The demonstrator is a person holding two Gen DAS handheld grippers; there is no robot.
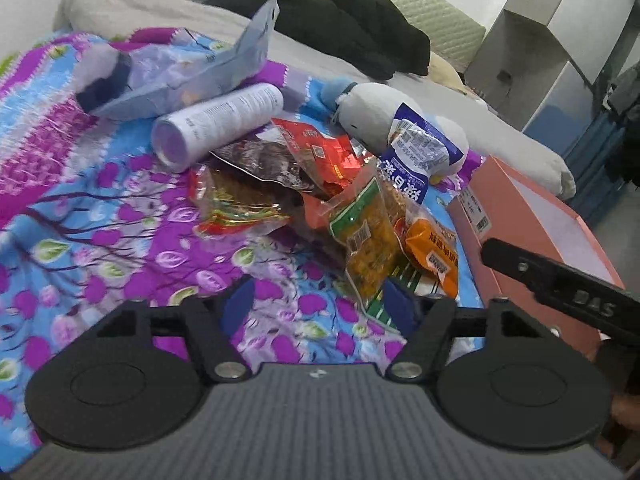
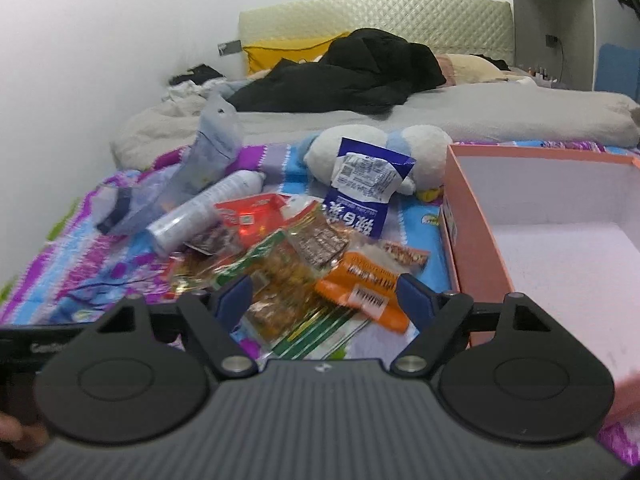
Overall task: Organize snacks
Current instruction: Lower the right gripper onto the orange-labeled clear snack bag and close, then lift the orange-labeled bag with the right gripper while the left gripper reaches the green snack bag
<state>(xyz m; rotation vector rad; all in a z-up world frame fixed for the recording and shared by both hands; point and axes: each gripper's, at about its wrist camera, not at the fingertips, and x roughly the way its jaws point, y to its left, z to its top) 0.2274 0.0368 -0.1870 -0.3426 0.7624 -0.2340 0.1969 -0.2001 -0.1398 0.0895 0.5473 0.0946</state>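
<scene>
On a bed's flowered blanket (image 2: pixel 92 248), snack packets (image 2: pixel 280 264) lie heaped at nine o'clock of the open pink box (image 2: pixel 472 248), presumably their destination. Left gripper (image 1: pixel 316 306) and right gripper (image 2: pixel 324 296) both gape, empty, over the pile's near edge.

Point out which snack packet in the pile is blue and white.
The blue-and-white packet leaning against the white plush toy at the pile's far edge. The other packets are red, orange, green or brown.
</scene>
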